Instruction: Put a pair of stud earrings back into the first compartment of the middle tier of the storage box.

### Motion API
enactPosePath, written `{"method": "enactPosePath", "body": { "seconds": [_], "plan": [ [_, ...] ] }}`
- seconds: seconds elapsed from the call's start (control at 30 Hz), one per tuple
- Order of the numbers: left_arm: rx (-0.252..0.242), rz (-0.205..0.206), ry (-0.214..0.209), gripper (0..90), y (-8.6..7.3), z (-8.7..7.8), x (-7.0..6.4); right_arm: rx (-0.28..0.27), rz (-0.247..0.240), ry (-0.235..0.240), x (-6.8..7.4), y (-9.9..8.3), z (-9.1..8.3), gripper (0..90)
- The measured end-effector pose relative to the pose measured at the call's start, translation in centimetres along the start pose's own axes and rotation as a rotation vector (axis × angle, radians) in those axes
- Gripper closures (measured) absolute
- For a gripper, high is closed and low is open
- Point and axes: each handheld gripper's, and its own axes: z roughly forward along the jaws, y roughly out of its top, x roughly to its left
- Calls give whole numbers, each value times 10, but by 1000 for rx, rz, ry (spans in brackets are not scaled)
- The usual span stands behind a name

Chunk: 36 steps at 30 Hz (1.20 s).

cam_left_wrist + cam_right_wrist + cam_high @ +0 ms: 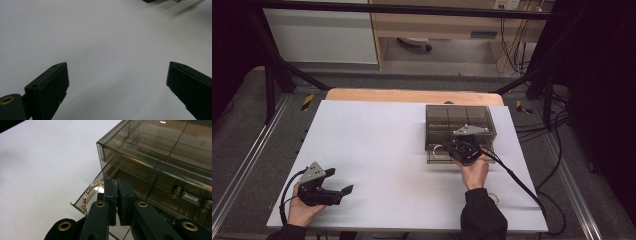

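A smoky see-through drawer box (459, 120) stands at the back right of the white table. Its lower drawer (432, 159) is pulled out toward me, and a gold chain (439, 150) lies in it at the left. My right gripper (458, 144) hangs over that open drawer. In the right gripper view the box (150, 145) fills the upper right, and the right gripper (117, 181) has its jaws pressed together just beside the chain (87, 195); nothing shows between them. At the front left, my left gripper (339, 181) stands open over bare table (117, 75).
The white table sheet (377, 150) spreads wide between the two hands. A small gold ring-like piece (494, 197) lies by the right sleeve. The right gripper's cable (517, 180) trails off the table's right edge. A black frame and cabinets stand beyond the far edge.
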Motion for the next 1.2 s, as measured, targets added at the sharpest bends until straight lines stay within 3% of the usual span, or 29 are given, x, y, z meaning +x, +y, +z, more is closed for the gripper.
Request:
{"method": "enactPosePath", "body": {
  "seconds": [0.3,0.77,1.0,1.2],
  "plan": [
    [0,0,1,43,0,0,0,35,10,-23,-2,-5,20,867],
    [0,1,1,43,0,0,0,84,16,-28,-4,-12,32,854],
    [3,2,1,43,0,0,0,46,13,-11,-10,-14,21,749],
    [4,2,1,43,0,0,0,-25,13,27,-13,-14,-5,551]
  ]
}}
